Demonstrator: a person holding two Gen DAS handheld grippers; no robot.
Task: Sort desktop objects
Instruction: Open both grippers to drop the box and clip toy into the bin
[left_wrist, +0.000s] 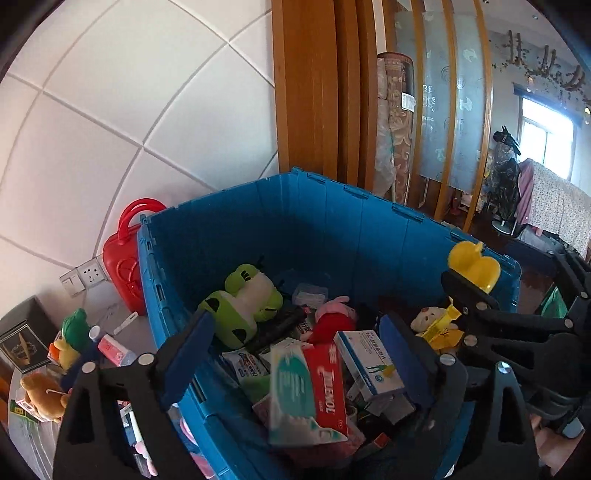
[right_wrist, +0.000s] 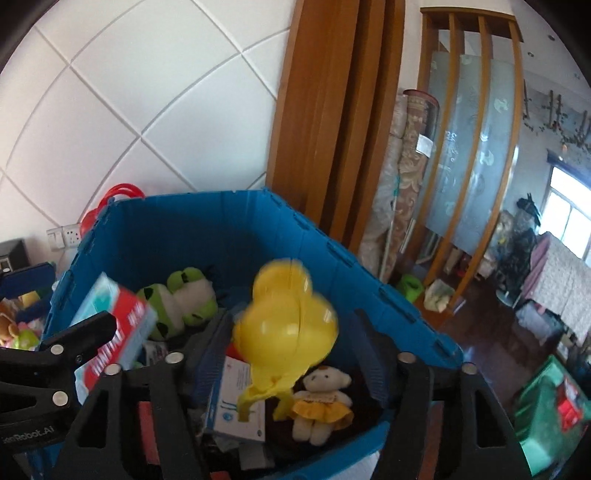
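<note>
Both tools over blue bin (left_wrist: 332, 229). Left tool (left_wrist: 295, 343) jaws spread, red-teal med box (left_wrist: 310, 391) blurred between them, contact unclear. Right tool (right_wrist: 291, 350) spread too, yellow toy (right_wrist: 288, 321) blurred, grip unclear. Box probably light, stiff: pinch flat faces. Toy looks hollow, slick: grab narrow base.

black hand-held gripper (left_wrist: 295, 347), blue pads (left_wrist: 192, 354), silver screws

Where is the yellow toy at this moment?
The yellow toy is above the blue bin, at its right side, by the right gripper, over the small bear.
</note>
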